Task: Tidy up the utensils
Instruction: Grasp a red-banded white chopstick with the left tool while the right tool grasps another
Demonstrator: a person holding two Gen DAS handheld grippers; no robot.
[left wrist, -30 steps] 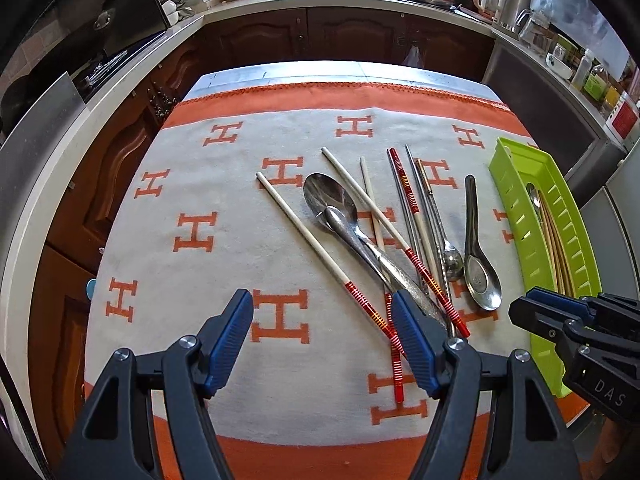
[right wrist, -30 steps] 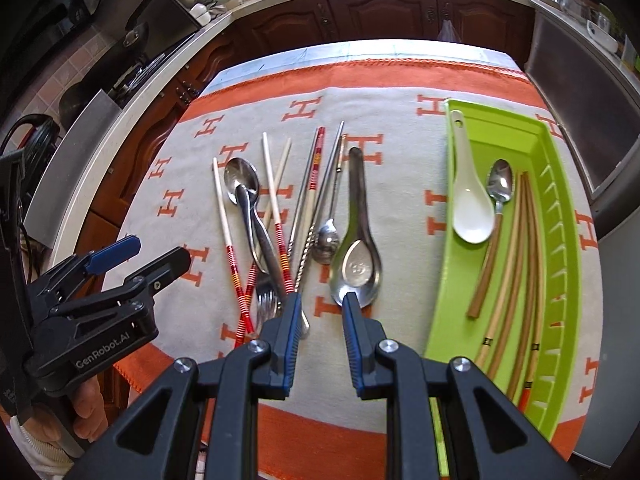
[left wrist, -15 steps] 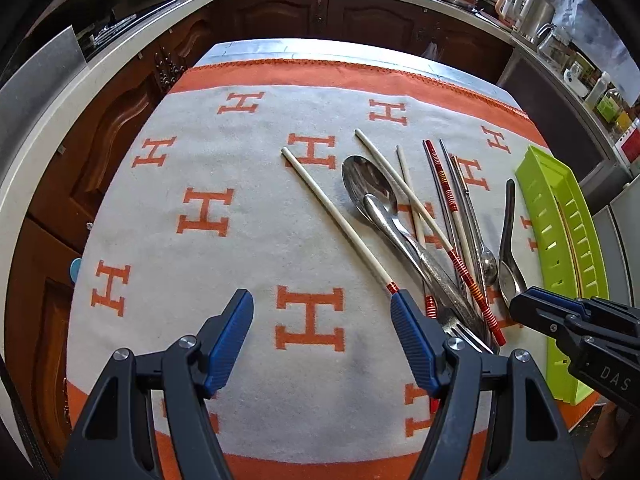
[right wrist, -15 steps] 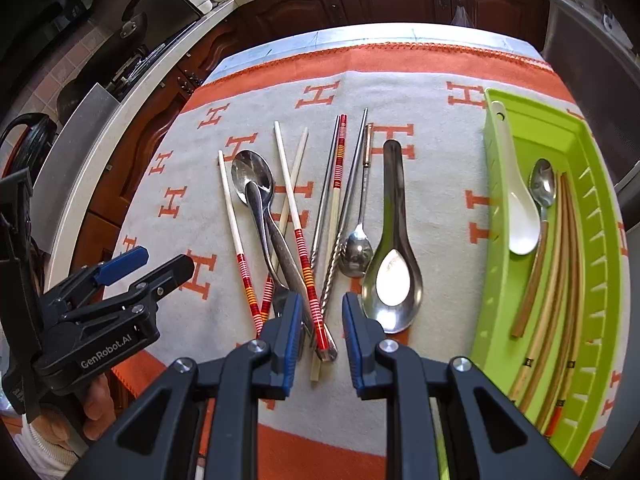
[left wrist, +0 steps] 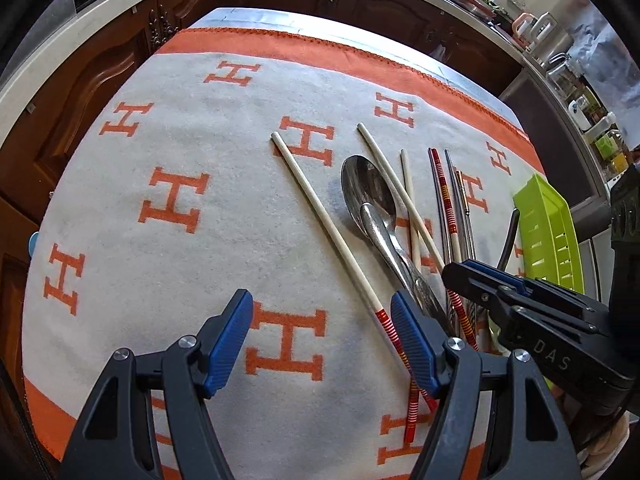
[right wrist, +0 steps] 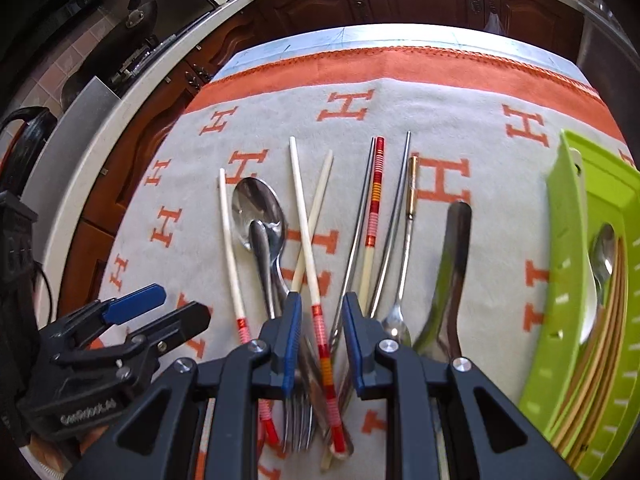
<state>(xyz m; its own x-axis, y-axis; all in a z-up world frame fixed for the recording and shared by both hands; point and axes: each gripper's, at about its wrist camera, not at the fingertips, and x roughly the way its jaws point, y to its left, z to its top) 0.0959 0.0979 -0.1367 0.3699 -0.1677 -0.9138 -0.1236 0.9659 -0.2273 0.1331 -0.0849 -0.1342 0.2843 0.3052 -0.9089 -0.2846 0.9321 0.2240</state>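
Loose utensils lie in a pile on an orange-and-cream cloth [left wrist: 192, 264]: cream chopsticks with red bands [right wrist: 306, 240], a large steel spoon [right wrist: 258, 212], a fork [right wrist: 298, 420], metal chopsticks [right wrist: 394, 216], a teaspoon [right wrist: 396, 324] and a steel soup spoon [right wrist: 456, 248]. My right gripper [right wrist: 322, 340] hovers over the near end of the pile, its jaws narrowly apart above a banded chopstick and pressing nothing. My left gripper [left wrist: 322, 340] stands wide open over bare cloth. The leftmost cream chopstick [left wrist: 320, 216] ends just beside its right finger [left wrist: 412, 344].
A lime green tray [right wrist: 568, 240] at the right holds a white spoon, a steel spoon and several wooden chopsticks. Dark wooden cabinets and a pale counter edge [right wrist: 80, 160] ring the table. Bare cloth stretches left of the pile.
Both grippers have come lower and closer to the cloth. The right one slid left from above the soup spoon to above the chopsticks and fork. The left view has rolled. Jaw gaps are unchanged.
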